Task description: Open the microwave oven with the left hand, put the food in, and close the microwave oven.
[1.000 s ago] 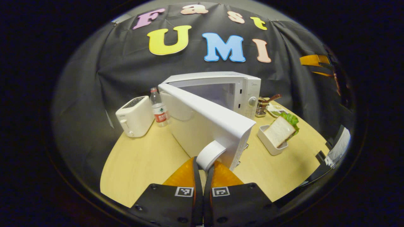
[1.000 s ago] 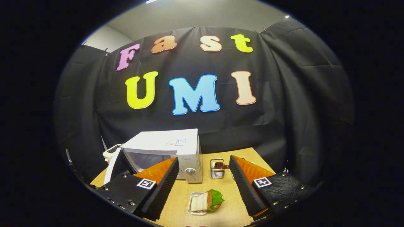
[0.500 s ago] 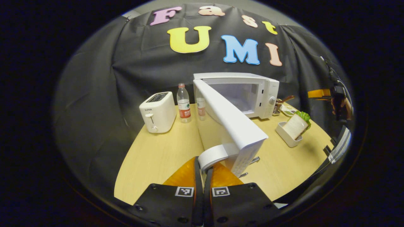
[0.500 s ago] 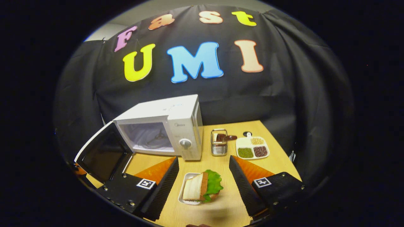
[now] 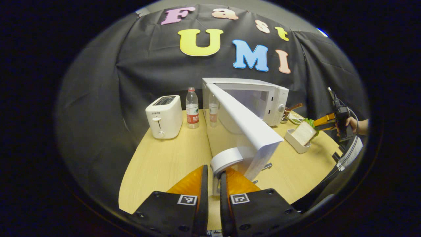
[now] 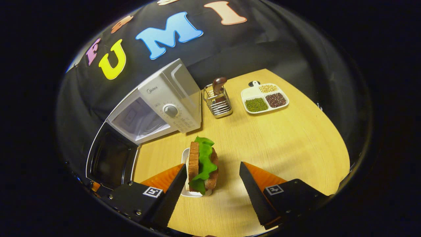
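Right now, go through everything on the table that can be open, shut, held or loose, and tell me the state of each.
microwave door: swung wide open
door handle: between the left gripper fingers, a slight gap showing
microwave: cavity open, nothing inside
sandwich: upright in its white tray, not gripped
right gripper: open, straddling the sandwich
water bottle: capped, upright
toaster: lever up

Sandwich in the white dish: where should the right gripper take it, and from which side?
Grip the sandwich across its two bread faces, coming down from above. It stands on edge in the dish, slices facing sideways, and the open right gripper already straddles it. Probably close gently: the lettuce looks soft.
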The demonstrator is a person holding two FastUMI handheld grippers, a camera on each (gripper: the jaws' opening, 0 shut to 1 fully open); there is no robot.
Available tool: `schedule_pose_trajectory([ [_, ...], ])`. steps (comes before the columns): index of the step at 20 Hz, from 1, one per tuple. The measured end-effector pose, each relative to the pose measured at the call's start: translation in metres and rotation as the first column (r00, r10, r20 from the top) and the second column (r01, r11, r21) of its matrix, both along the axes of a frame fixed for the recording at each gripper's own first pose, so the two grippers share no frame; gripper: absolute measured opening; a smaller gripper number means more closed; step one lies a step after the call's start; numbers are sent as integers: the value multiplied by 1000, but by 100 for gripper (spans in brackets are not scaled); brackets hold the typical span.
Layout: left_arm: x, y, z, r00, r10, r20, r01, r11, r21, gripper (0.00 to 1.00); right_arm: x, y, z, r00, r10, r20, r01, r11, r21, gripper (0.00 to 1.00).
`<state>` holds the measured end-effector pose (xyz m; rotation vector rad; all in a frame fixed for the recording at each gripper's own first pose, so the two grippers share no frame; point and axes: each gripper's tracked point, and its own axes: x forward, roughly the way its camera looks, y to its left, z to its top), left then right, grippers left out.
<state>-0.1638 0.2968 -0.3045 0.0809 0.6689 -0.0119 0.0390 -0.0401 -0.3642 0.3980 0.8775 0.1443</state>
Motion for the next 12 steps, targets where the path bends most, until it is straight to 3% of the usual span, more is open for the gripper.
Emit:
schedule_pose_trajectory([
  [2, -7, 16, 5, 999, 41, 9, -41, 999, 33, 30, -4, 6, -4, 1000, 12, -20, -11, 999, 30, 97],
  [5, -20, 35, 31, 988, 145, 58, -148, 988, 53, 75, -9, 12, -10, 998, 39, -42, -38, 999, 22, 97],
  [7, -27, 32, 69, 972, 181, 150, -198, 975, 103, 96, -10, 15, -12, 997, 47, -54, -46, 999, 18, 96],
  [10, -21, 9, 147, 910, 251, 330, -286, 956, 63, 96, -12, 20, -16, 996, 53, -78, -52, 999, 16, 93],
  [12, -6, -18, 185, 877, 244, 415, -278, 960, 22, 94, -13, 21, -18, 994, 34, -102, -32, 999, 22, 74],
])
